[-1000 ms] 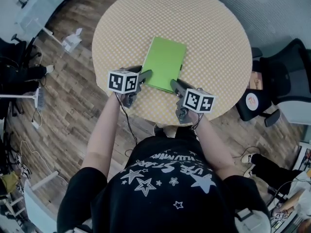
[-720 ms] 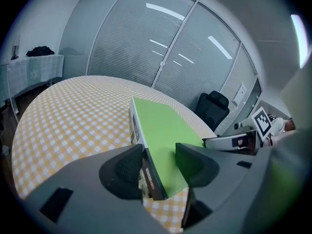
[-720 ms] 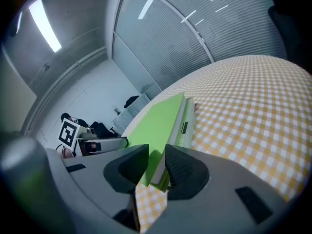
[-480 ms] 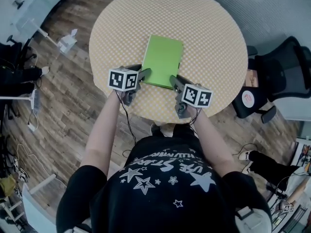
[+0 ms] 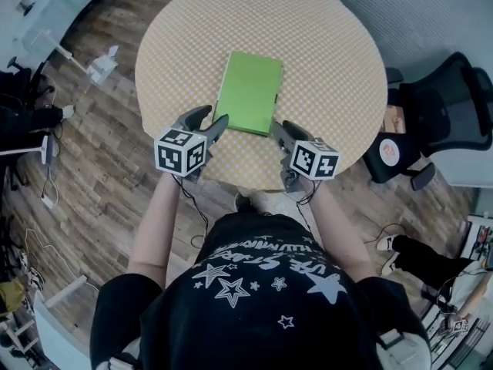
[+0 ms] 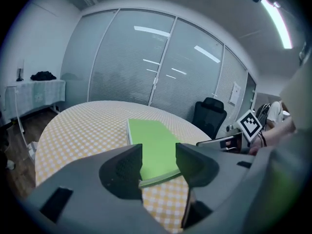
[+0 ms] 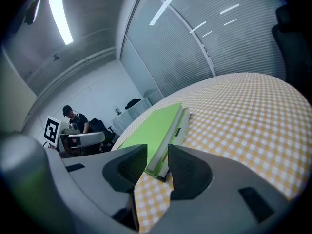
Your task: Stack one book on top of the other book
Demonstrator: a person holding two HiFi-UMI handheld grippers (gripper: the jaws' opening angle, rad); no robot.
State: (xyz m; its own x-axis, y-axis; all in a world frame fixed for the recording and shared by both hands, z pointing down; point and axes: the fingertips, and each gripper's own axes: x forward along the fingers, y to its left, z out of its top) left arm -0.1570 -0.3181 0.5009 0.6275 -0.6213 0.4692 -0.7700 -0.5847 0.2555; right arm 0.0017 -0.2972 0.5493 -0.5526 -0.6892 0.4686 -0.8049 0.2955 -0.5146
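The upper book (image 5: 250,91) lies on the lower book (image 7: 183,123) near the middle of the worktop (image 5: 323,45), edges roughly flush, so the stacking looks done. The left gripper (image 5: 212,119) hangs at the stack's 7 o'clock, its fingers (image 6: 122,172) apart and empty. The right gripper (image 5: 282,129), at 5 o'clock, has just been opening its fingers. The stack's near corner sits at the mouth of the gap, unpinched. If a finger catches that corner in backing away, it could skew the upper book.
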